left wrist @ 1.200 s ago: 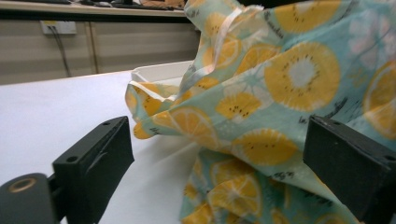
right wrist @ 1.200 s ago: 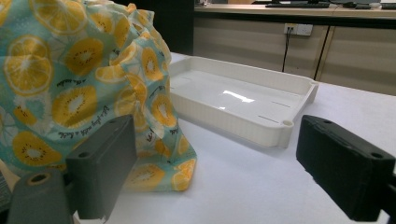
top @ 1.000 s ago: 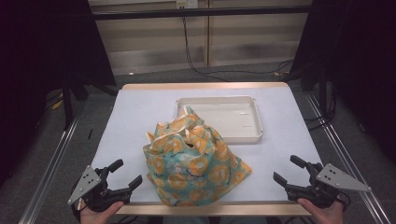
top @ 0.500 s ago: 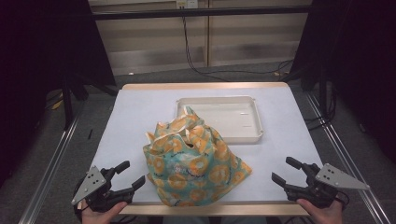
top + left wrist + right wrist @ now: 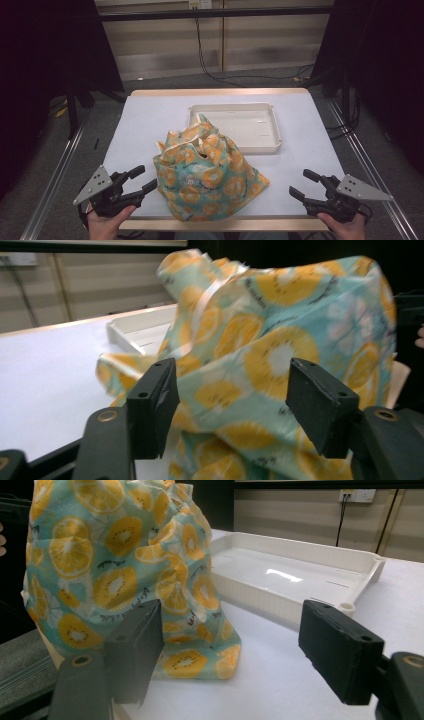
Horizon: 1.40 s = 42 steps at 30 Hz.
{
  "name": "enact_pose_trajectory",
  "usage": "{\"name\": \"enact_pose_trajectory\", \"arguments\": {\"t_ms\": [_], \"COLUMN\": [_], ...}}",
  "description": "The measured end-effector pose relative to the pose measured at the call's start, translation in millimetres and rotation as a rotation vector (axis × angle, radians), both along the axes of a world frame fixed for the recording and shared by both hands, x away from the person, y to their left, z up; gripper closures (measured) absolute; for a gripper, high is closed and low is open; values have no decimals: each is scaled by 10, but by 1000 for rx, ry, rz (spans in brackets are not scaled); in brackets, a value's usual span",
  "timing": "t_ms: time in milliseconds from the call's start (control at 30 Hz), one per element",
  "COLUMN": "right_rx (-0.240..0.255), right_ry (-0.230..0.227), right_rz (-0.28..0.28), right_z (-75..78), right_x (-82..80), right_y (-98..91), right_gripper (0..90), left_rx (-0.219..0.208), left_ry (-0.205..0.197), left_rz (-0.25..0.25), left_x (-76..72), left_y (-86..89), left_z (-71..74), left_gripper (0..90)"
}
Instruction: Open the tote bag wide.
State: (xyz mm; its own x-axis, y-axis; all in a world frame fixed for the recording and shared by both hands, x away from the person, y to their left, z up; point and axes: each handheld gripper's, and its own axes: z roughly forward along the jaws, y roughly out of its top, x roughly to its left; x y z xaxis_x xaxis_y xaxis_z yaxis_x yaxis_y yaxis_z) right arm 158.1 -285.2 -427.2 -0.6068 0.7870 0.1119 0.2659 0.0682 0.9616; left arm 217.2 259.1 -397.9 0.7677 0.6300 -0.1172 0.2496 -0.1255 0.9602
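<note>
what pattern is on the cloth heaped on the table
The cloth is teal, printed with orange and yellow citrus slices; the right gripper view shows it best.

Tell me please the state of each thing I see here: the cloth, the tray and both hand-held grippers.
Cloth: crumpled in a heap that stands up on the table, not held.
Tray: empty, flat on the table, right behind the cloth.
Left hand-held gripper: jaws open but just been closing, nothing pressed between them, close to the cloth's edge.
Right hand-held gripper: jaws open, empty, apart from the cloth.
</note>
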Motion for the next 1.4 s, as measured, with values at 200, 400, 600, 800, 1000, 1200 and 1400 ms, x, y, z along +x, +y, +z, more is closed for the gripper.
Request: {"name": "enact_pose_trajectory", "arguments": {"t_ms": [200,400,600,800,1000,1200,1400], "right_rx": [-12,-19,-18,-18,-23,-24,-27], "right_ry": [-5,11,12,18,26,31,37], "right_rz": [18,35,42,42,52,55,60], "right_z": [29,14,9,5,-7,-14,-13], "right_x": [-8,14,10,29,41,50,70], "right_y": [53,89,101,100,118,111,122], "right_gripper": [255,253,251,249,246,244,237], "left_rx": [19,24,-1,-5,2,5,17], "left_ry": [-37,-30,-4,-1,23,37,45], "left_rz": [-14,-35,-47,-54,-58,-59,-110], "left_x": [48,243,404,564,687,765,849], "left_y": [-69,-148,-216,-277,-328,-386,-488], "left_z": [155,215,217,227,177,148,122], "left_gripper": [398,438,448,447,413,382,449]}}
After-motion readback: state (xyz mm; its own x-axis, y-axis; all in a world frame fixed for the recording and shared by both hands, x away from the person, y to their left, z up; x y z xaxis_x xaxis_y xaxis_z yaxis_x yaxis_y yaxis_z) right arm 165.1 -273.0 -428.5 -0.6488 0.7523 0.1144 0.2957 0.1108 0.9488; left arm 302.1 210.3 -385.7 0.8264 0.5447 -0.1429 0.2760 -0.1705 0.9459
